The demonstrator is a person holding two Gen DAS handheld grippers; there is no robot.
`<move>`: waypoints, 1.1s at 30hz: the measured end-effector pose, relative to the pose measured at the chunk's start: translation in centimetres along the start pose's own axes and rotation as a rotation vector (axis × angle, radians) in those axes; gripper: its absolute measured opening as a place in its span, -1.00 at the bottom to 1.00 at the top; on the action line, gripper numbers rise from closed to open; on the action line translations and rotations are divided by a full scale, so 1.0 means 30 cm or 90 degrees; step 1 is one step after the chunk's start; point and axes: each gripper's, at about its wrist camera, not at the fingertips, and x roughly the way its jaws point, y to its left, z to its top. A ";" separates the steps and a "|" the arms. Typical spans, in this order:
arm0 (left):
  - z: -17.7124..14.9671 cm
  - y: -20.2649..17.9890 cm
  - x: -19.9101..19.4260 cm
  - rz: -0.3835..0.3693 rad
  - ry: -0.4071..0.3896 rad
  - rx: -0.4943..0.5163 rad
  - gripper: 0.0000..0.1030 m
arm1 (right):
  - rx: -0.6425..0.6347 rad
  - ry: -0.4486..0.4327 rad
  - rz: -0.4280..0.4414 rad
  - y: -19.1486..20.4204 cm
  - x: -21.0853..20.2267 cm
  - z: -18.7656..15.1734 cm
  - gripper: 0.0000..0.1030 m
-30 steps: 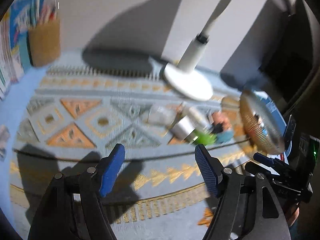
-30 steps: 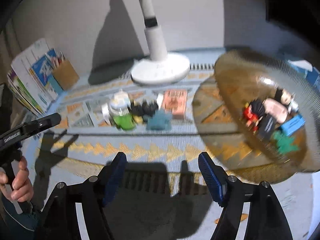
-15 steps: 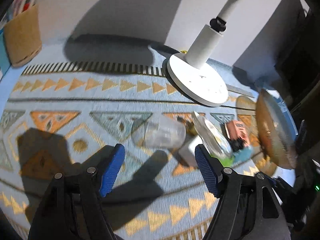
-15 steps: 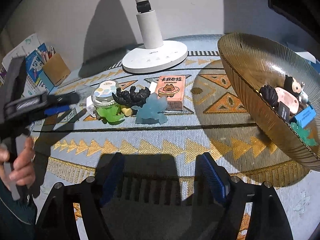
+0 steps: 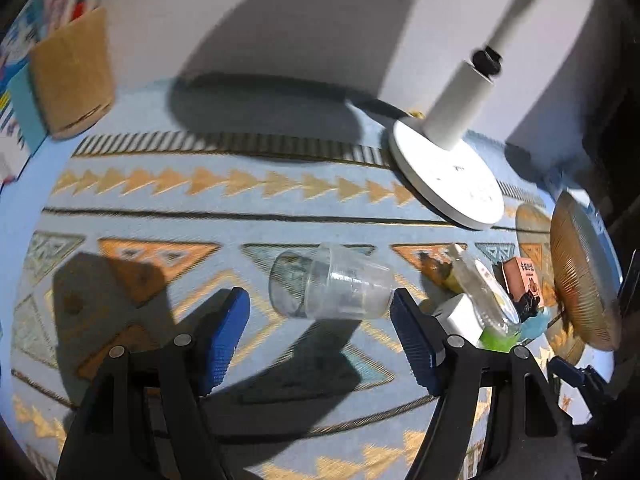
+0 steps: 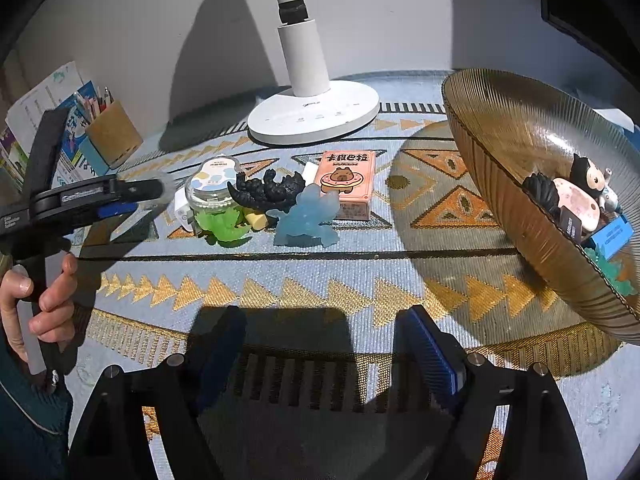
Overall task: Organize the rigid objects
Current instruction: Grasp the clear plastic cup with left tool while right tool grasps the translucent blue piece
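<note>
since half a second ago the left gripper [image 5: 320, 322] has closed in on the clear plastic cup [image 5: 332, 286], which now lies on its side just beyond the blue pads, mouth toward the left, nearly lined up with the gap. its jaws stand wide apart, gripping nothing; the right pad looks very near the cup's base, though contact cannot be told. the right gripper [image 6: 324, 344] hangs back at the near edge of the patterned table cover [image 6: 320, 276], jaws apart and empty.

the step in hand looks like picking up the cup, probably for the ribbed amber bowl [image 6: 508, 128] at the far right. to do it well, centre the cup's wall between the pads and shift a little left so the right pad clears the base. close gently, since thin plastic will flex and a round body lying down may roll away. lift straight up before swinging right, clear of the white charger [image 5: 460, 316] and the lidded jar [image 5: 486, 288] just beside it.

counted outside the bowl:
- one cup, one jar, one charger
- one pink capybara box [image 6: 347, 182]
- three figures: black [image 6: 266, 190], pale blue [image 6: 308, 220], green [image 6: 222, 224]
- one yellowish piece [image 6: 256, 220]

the bowl holds several small toys, too overlapped to count. one white lamp base [image 6: 316, 116] and one pencil holder [image 6: 113, 136] stand at the far side.
</note>
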 end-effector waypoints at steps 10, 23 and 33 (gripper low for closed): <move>-0.026 0.018 -0.014 -0.067 -0.002 -0.012 0.39 | 0.003 0.000 0.000 0.007 -0.004 -0.004 0.61; -0.008 -0.077 0.038 0.014 -0.022 -0.019 -0.13 | 0.028 -0.005 -0.041 0.036 0.027 0.109 0.60; -0.021 -0.042 -0.001 0.000 -0.074 -0.031 -0.13 | 0.039 -0.029 -0.030 0.037 0.089 0.129 -0.28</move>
